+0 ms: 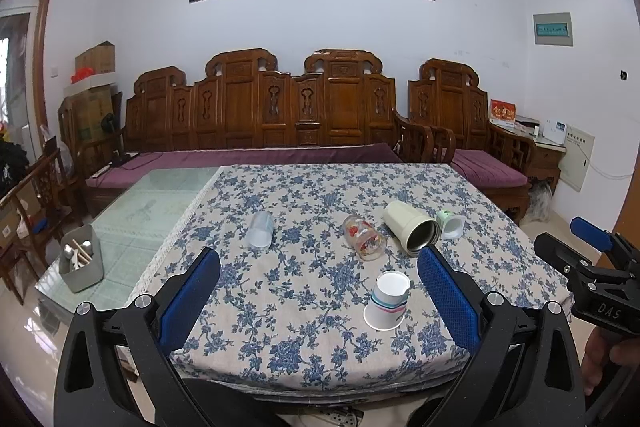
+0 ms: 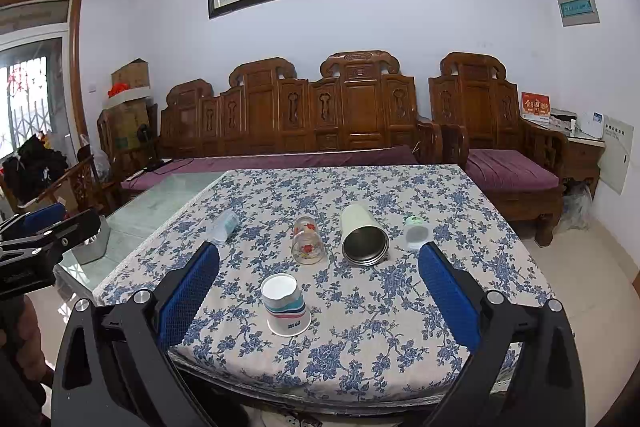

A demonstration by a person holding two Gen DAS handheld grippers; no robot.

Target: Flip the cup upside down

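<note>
A white paper cup with coloured stripes [image 1: 387, 301] stands upside down, rim on the cloth, near the table's front edge; it also shows in the right wrist view [image 2: 285, 305]. Behind it lie on their sides a clear plastic cup [image 1: 261, 229], a glass with red flowers [image 1: 363, 237], a cream steel-lined tumbler [image 1: 410, 226] and a small white cup with green print [image 1: 452, 224]. My left gripper [image 1: 318, 259] is open and empty, held back from the table edge. My right gripper [image 2: 319, 257] is open and empty too, also off the front edge.
The floral tablecloth [image 1: 304, 343] covers the right part of a glass table. A grey utensil holder [image 1: 80, 261] stands on the bare glass at left. A carved wooden sofa [image 1: 260, 115] stands behind. The right gripper's body [image 1: 592, 267] shows at the left view's right edge.
</note>
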